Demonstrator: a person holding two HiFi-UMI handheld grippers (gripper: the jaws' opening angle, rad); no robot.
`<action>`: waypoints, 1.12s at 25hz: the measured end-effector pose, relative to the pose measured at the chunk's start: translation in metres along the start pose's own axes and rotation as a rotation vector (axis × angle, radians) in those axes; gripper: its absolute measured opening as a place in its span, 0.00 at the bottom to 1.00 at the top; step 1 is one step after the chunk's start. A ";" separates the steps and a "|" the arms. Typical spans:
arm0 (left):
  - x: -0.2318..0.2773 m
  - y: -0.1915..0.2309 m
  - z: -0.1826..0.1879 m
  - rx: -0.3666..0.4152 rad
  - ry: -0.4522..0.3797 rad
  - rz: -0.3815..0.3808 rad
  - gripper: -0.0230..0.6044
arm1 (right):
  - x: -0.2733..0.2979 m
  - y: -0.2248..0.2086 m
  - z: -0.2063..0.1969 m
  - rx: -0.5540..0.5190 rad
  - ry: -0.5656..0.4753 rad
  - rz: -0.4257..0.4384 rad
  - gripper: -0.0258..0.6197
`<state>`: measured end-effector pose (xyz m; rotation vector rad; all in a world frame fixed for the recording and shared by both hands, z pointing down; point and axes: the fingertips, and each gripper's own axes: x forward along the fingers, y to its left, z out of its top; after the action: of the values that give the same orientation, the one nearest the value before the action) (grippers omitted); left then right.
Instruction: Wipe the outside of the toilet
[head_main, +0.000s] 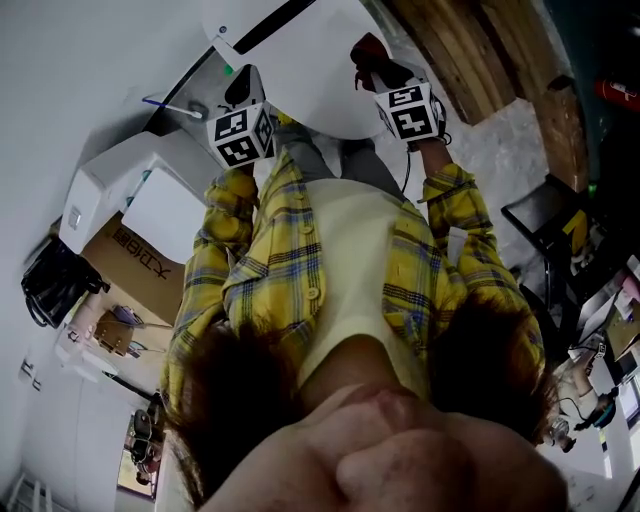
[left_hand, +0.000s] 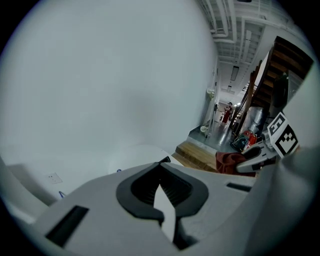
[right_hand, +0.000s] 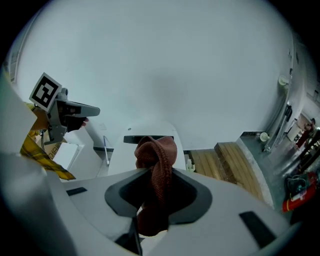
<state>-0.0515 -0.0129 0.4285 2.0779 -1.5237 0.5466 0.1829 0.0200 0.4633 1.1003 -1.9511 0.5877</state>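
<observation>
The white toilet (head_main: 310, 70) stands by the wall, its lid down, also seen in the right gripper view as the toilet (right_hand: 145, 142) straight ahead. My right gripper (right_hand: 155, 172) is shut on a red-brown cloth (right_hand: 159, 152) that bunches above the jaws and hangs below them. In the head view the right gripper (head_main: 375, 62) holds the cloth (head_main: 366, 47) over the toilet's right edge. My left gripper (left_hand: 161, 170) hovers with jaws closed and nothing between them, at the toilet's left side (head_main: 236, 92). It does not touch the toilet.
A person in a yellow plaid shirt (head_main: 330, 270) fills the head view's middle. A white cabinet (head_main: 110, 185) and a cardboard box (head_main: 140, 265) sit left of the toilet. A wooden platform (right_hand: 235, 160) lies to its right, a red extinguisher (right_hand: 300, 192) beyond.
</observation>
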 end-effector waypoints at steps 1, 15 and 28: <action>-0.001 0.000 0.002 -0.003 -0.003 0.003 0.05 | -0.002 0.000 0.003 0.002 -0.010 0.000 0.22; -0.012 0.003 0.012 -0.016 -0.013 0.005 0.05 | -0.016 0.014 0.043 0.095 -0.156 0.005 0.22; -0.017 0.004 0.014 -0.045 -0.021 -0.002 0.05 | -0.024 0.017 0.072 0.244 -0.270 0.020 0.22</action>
<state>-0.0598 -0.0093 0.4081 2.0571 -1.5318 0.4872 0.1456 -0.0102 0.4023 1.3725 -2.1636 0.7342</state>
